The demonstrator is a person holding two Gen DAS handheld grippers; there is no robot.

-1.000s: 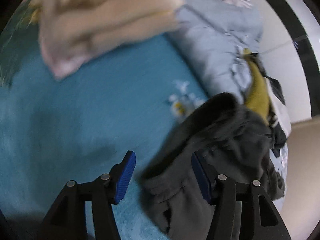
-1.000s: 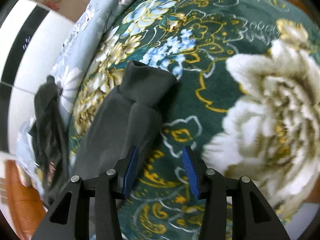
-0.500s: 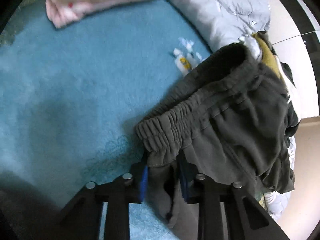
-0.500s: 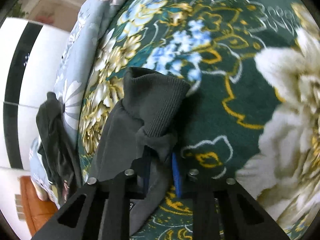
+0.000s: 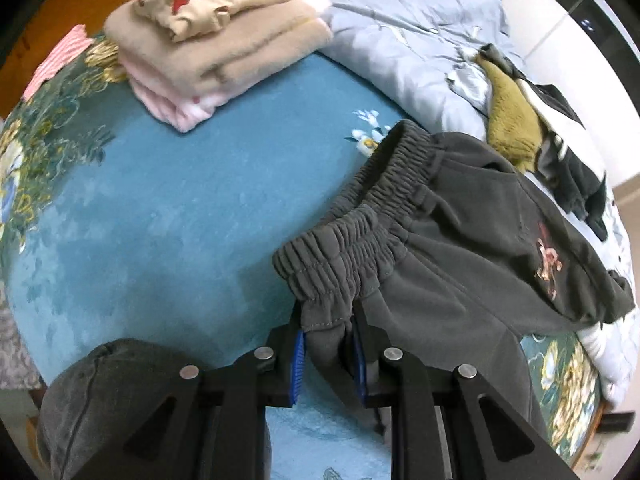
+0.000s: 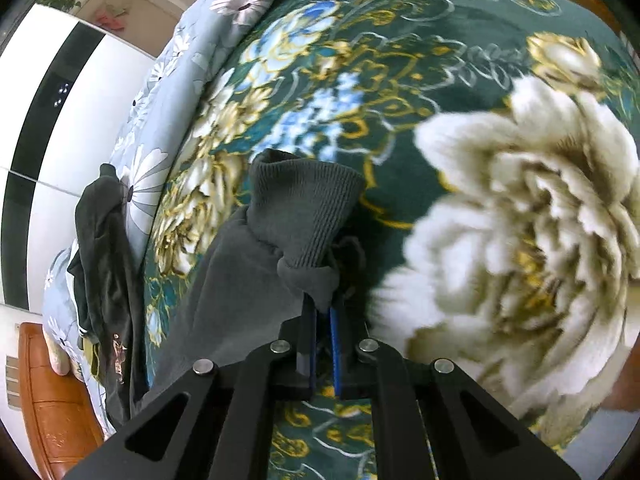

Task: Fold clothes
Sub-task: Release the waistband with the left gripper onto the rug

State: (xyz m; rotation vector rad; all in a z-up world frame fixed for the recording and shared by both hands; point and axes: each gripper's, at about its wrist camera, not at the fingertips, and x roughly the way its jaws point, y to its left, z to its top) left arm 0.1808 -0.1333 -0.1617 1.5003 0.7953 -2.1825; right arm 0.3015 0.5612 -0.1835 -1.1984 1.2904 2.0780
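Dark grey trousers [image 5: 460,264] lie across a blue blanket [image 5: 160,220]. My left gripper [image 5: 326,344] is closing on a pinch of the elastic waistband [image 5: 352,240], its blue pads pressing the fabric and holding it a little above the blanket. In the right wrist view the trouser leg [image 6: 236,280] runs down to the left over a dark green flowered blanket [image 6: 400,80]. My right gripper [image 6: 322,316] is shut on bunched cloth just below the ribbed cuff [image 6: 304,204], which stands up beyond the fingertips.
A folded stack of beige and pink clothes [image 5: 216,52] sits at the far side. A light blue flowered quilt [image 5: 408,40] carries a heap of unfolded clothes with an olive garment [image 5: 508,116]. A wooden cabinet [image 6: 52,392] stands beside the bed.
Both grippers went from open to shut on the trousers, left on the waistband, right by the cuff. The left hand has since moved and lifted the waistband.
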